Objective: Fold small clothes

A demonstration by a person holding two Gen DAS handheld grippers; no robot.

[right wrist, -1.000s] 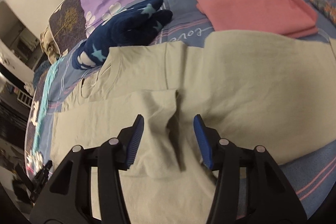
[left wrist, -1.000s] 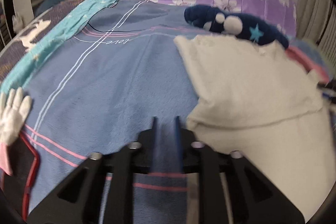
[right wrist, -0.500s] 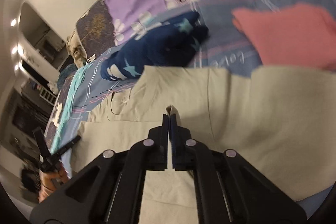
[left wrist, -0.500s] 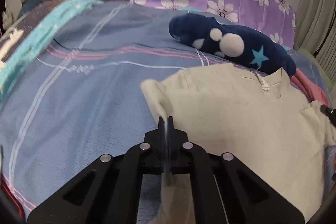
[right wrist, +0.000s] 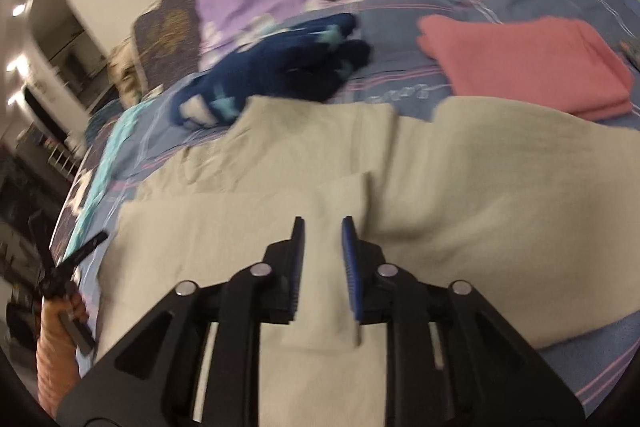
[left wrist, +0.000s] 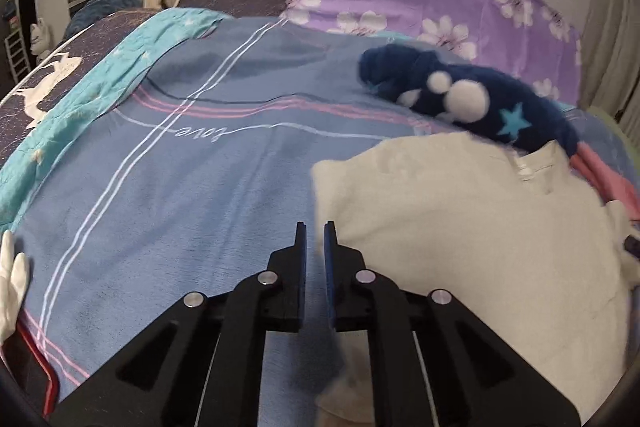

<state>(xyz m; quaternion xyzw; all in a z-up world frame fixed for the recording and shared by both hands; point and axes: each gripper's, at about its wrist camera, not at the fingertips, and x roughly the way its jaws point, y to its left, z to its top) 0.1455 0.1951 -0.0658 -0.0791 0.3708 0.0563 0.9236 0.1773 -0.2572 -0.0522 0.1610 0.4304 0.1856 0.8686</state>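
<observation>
Right wrist view is showing my right gripper [right wrist: 322, 223] now parting above the beige shirt [right wrist: 460, 187], my left gripper [left wrist: 315, 227] likewise releasing, so 1 fold is lying finished.

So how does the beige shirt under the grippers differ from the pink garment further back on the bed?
The beige cotton shirt is only partly folded, one panel laid over it, while the pink knit garment sits in a neat finished rectangle. The beige shirt spreads much wider than the compact pink garment. The right gripper hangs open over the beige shirt; nothing is near the pink garment. Both lie on the blue striped bedspread.
</observation>
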